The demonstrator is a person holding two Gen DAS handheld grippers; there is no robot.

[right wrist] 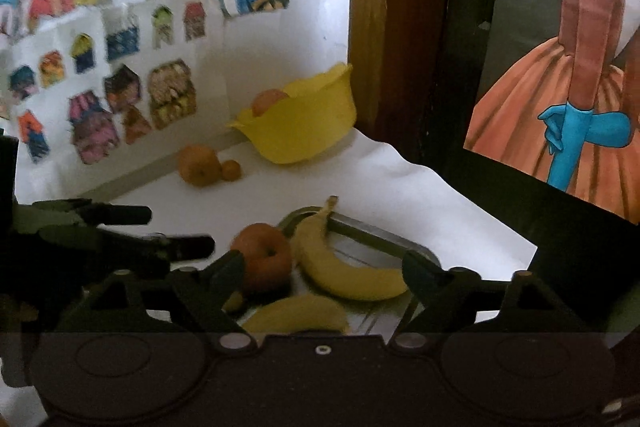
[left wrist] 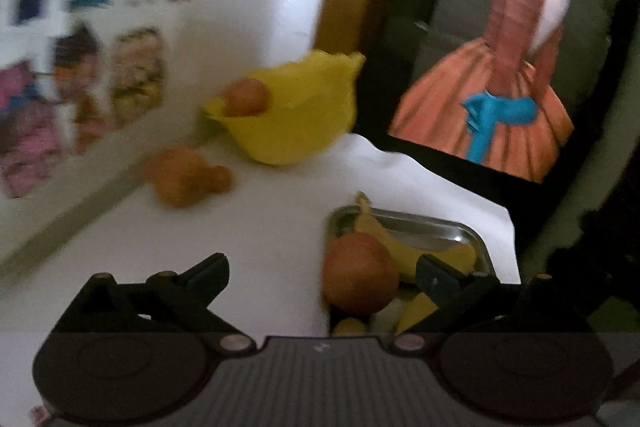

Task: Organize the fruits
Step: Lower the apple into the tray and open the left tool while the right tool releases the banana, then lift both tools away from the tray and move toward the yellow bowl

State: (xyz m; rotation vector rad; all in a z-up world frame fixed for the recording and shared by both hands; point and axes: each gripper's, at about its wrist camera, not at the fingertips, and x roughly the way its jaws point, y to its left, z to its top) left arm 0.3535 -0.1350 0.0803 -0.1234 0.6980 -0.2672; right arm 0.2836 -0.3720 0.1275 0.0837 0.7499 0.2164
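Fruit spread over a white-covered surface (right wrist: 460,211), smooth but rumpled into a wave near the far edge. Shiny metal tray (right wrist: 372,231), rectangular with rounded corners, nearest both cameras. On it: a round red-orange apple (right wrist: 262,261) with a dimpled top at the left edge, a curved yellow banana (right wrist: 340,267) with its stem pointing away over the rim, and a second banana (right wrist: 296,315) lying nearer, partly cut off by the gripper body. Farther back, a yellow plastic bowl (right wrist: 304,125) with a wavy, pointed rim, tilted toward the wall and holding one orange fruit (right wrist: 269,101). Left of the bowl, loose on the surface, a large orange (right wrist: 199,165) touching a much smaller orange (right wrist: 231,170).

Right gripper (right wrist: 324,273) released, black fingers spread wide and straddling the apple and the curved banana, touching neither so far as can be told. Left gripper (left wrist: 322,273) likewise spread apart, nothing between the fingers but the apple's near side.

Right wrist view alone: left gripper seen from the side at the frame's left, both bananas laid out clearly, crisp cartoon stickers (right wrist: 120,95) on the white wall. Left wrist view alone: motion-blurred, tray's right rim and glossy inner floor more exposed, pale and yellow bits near the apple too blurred to identify. Both views: a painted picture of an orange dress with a blue bow (left wrist: 492,115) to the right.
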